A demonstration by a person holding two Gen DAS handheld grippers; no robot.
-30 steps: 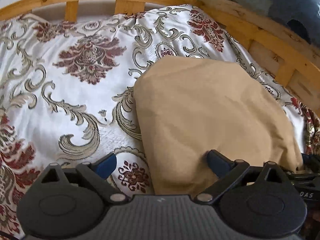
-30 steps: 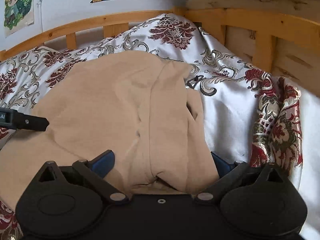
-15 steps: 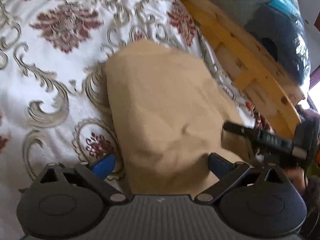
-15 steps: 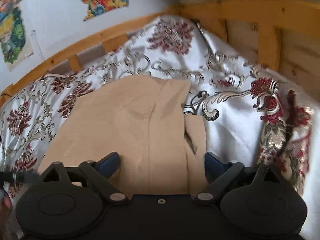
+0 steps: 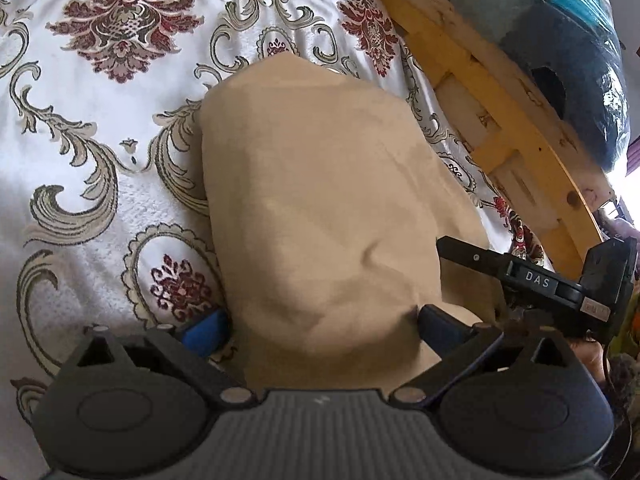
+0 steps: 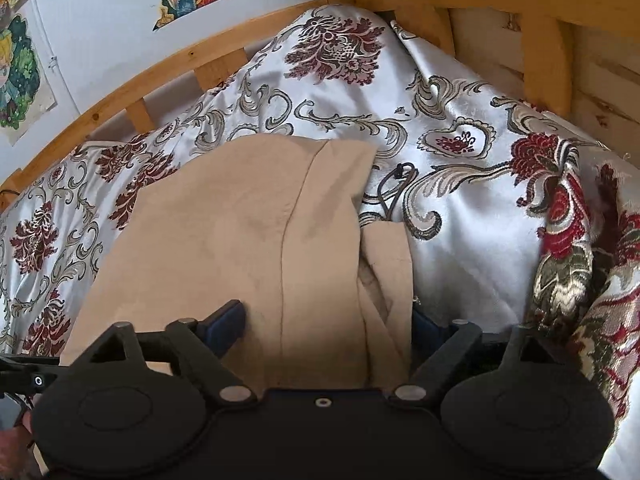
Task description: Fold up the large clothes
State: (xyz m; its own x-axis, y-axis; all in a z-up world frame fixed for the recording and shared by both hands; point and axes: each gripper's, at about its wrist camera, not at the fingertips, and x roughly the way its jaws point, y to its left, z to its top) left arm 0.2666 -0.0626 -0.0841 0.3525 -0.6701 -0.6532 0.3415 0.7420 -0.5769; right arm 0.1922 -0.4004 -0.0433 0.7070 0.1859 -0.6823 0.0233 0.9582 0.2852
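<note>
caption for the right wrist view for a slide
Right hand-held gripper open around a folded tan garment on a floral bedspread.

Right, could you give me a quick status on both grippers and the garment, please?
Left gripper open, astride tan garment. Right gripper open, likewise astride it. Garment folded on bedspread. Black cord lies beside it.

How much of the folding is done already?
Mostly done, it seems: the tan garment already lies as a compact bundle on the patterned bedspread. In hand: the left gripper and right gripper both straddle its near edge, jaws open. Left to do: a strip and a dark cord stick out on one side, so probably tucking those in and maybe one last fold.
</note>
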